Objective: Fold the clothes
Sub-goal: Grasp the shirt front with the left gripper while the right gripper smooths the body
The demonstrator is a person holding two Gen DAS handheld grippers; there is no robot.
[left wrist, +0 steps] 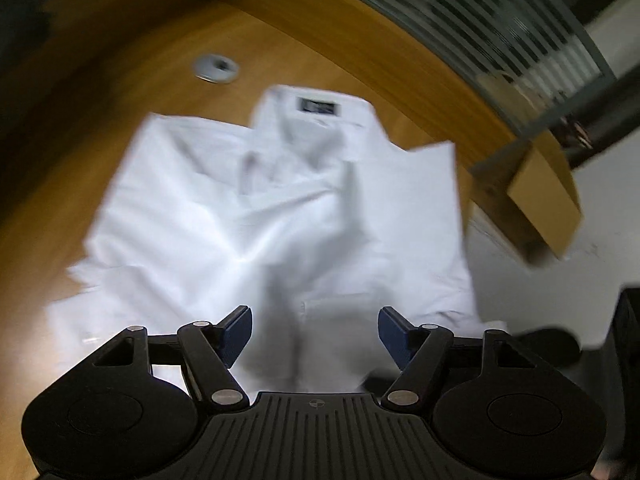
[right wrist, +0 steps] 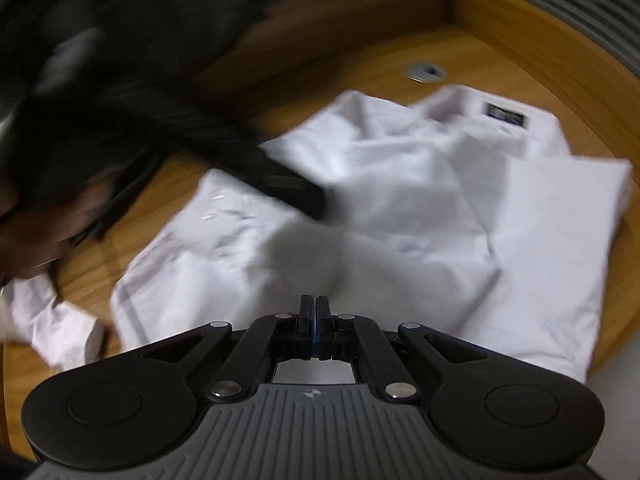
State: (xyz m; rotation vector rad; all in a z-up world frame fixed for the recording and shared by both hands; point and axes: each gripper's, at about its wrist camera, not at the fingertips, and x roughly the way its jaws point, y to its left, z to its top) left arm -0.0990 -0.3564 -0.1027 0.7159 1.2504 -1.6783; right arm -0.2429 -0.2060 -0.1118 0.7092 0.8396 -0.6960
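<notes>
A white collared shirt (left wrist: 256,216) lies partly folded on the wooden table (left wrist: 132,92), its collar with a dark label (left wrist: 316,106) at the far side. My left gripper (left wrist: 315,334) is open and empty above the shirt's near hem. In the right wrist view the same shirt (right wrist: 420,200) is spread out, with a sleeve cuff (right wrist: 60,328) at the left. My right gripper (right wrist: 315,320) is shut with nothing between its pads, just above the shirt's near edge. The left gripper (right wrist: 296,196) shows there as a blurred dark shape over the shirt.
A round metal cable grommet (left wrist: 215,68) sits in the table beyond the collar. A brown cardboard box (left wrist: 540,200) is on the floor right of the table edge. A ribbed glass wall (left wrist: 500,28) runs behind. The person's hand (right wrist: 36,240) is at the left.
</notes>
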